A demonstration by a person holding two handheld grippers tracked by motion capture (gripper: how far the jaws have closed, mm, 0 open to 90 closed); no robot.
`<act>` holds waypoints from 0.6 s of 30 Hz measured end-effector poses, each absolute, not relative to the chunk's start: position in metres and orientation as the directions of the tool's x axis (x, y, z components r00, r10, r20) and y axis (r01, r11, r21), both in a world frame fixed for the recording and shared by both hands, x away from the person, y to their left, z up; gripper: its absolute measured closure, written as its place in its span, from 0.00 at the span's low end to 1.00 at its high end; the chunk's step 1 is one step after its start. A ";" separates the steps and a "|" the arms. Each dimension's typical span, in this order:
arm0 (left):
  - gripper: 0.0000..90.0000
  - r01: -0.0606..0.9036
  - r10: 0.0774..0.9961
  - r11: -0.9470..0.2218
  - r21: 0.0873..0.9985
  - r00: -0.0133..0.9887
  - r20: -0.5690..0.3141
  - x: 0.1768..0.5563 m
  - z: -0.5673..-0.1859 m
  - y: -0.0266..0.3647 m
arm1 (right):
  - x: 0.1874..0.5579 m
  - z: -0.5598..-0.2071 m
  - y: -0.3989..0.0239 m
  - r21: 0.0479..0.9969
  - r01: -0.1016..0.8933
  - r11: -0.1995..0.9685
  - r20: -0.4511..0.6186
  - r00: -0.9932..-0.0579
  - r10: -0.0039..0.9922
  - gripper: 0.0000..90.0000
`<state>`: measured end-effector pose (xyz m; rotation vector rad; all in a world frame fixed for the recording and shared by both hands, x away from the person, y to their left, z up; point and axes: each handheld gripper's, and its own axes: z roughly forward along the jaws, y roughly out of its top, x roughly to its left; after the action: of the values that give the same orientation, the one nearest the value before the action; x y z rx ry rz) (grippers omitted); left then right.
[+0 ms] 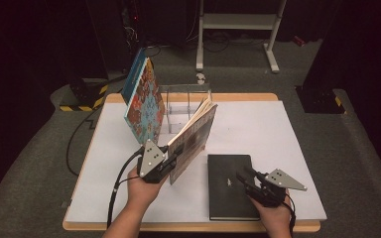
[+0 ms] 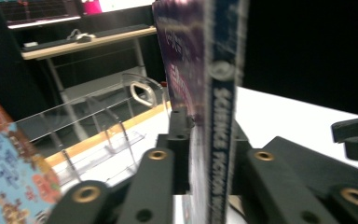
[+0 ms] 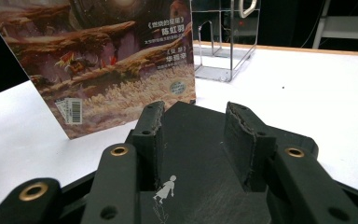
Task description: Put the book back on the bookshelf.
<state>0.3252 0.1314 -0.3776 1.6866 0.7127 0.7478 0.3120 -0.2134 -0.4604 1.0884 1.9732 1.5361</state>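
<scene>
A science-fiction magazine [image 1: 196, 131] stands tilted near the table's middle, and my left gripper [image 1: 174, 153] is shut on its lower spine edge. In the left gripper view the blue spine [image 2: 221, 93] runs up between the two black jaws of the left gripper [image 2: 209, 126], which press on it. A black notebook [image 1: 225, 193] lies flat at the front right. My right gripper [image 1: 243, 176] hovers over its right edge, open. In the right gripper view the right gripper [image 3: 193, 116] has the notebook's cover [image 3: 196, 186] below its parted jaws, and the magazine's back cover [image 3: 98, 60] stands ahead.
A clear acrylic rack [image 1: 186, 104] stands at the table's far middle, with a colourful patterned book [image 1: 144, 101] leaning against its left side. The white tabletop [image 1: 278, 134] stretches to the right. Behind the table stand a white frame [image 1: 238, 22] and a striped base [image 1: 82, 99].
</scene>
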 end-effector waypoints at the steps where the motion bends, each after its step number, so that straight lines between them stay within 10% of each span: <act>1: 0.81 0.082 0.774 -0.220 0.972 0.621 0.123 0.327 -0.376 0.131 | 0.312 -0.460 -0.213 0.941 0.327 0.087 0.140 -0.611 0.779 0.64; 18: 0.93 0.174 0.829 -0.125 0.977 0.559 0.006 0.356 -0.360 0.136 | 0.314 -0.461 -0.217 0.941 0.330 0.071 0.157 -0.615 0.773 0.64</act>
<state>0.3557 0.1356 -0.3596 1.6286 0.8608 0.7011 0.3135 -0.2165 -0.4611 1.0948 1.9713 1.5610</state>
